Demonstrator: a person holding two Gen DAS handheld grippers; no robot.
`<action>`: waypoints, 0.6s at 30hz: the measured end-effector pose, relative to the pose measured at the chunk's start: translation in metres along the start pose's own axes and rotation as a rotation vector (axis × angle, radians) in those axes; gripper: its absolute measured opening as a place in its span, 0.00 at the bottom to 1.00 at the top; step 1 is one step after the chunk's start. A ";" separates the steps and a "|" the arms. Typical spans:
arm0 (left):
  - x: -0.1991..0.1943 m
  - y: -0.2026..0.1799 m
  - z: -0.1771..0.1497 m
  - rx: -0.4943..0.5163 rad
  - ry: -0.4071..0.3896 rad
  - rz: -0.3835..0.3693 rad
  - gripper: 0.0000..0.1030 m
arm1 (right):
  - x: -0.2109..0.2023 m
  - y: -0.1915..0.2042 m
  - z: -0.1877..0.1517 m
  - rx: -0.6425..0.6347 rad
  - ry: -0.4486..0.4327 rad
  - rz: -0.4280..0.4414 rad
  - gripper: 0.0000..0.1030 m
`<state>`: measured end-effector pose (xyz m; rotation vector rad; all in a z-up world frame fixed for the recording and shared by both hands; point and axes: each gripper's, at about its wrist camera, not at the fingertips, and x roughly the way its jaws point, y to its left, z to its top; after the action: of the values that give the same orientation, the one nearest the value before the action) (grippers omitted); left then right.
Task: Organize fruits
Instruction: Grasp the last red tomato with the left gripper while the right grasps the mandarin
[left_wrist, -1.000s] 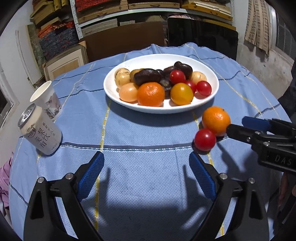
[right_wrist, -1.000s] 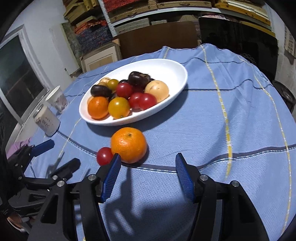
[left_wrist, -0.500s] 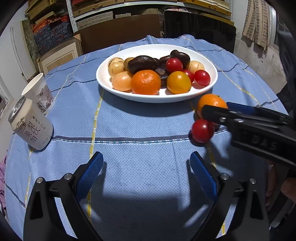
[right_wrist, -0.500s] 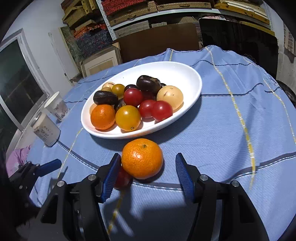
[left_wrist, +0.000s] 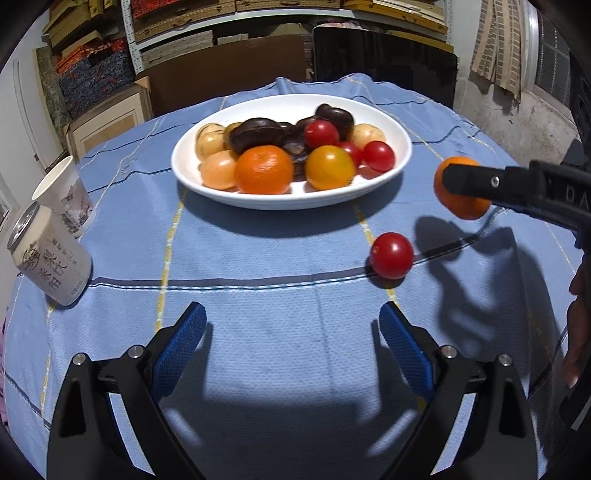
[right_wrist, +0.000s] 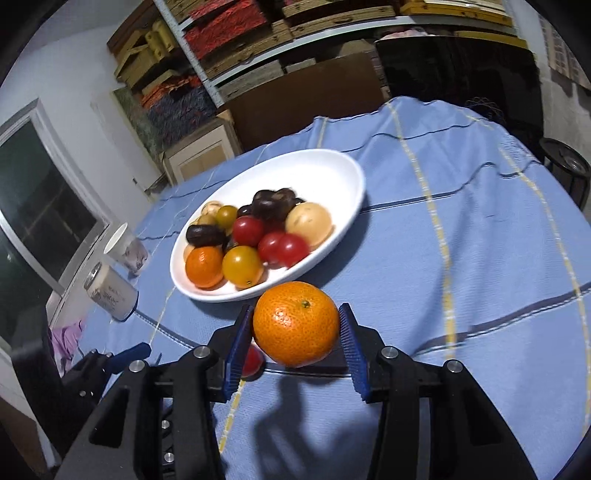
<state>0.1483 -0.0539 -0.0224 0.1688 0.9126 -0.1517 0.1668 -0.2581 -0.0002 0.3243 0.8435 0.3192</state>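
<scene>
Chinese characters, partly "梨", are printed on the can; "DA" is seen on the right gripper.

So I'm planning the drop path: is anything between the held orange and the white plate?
Nothing visible. The right gripper holds the orange above the cloth, with only open tablecloth before the plate. The loose red tomato lies off to the side.

Right tongs half hide the red tomato.
</scene>
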 end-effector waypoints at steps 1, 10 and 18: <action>0.001 -0.003 0.000 0.004 0.004 -0.005 0.90 | 0.001 -0.002 0.000 0.007 0.004 -0.002 0.46; 0.012 -0.021 0.014 -0.046 0.058 -0.071 0.73 | 0.000 -0.003 0.000 0.003 0.015 -0.001 0.46; 0.027 -0.035 0.033 -0.041 0.061 -0.069 0.58 | 0.004 -0.003 -0.001 -0.005 0.039 -0.004 0.46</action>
<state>0.1831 -0.0963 -0.0271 0.1046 0.9824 -0.1926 0.1688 -0.2590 -0.0051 0.3127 0.8813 0.3245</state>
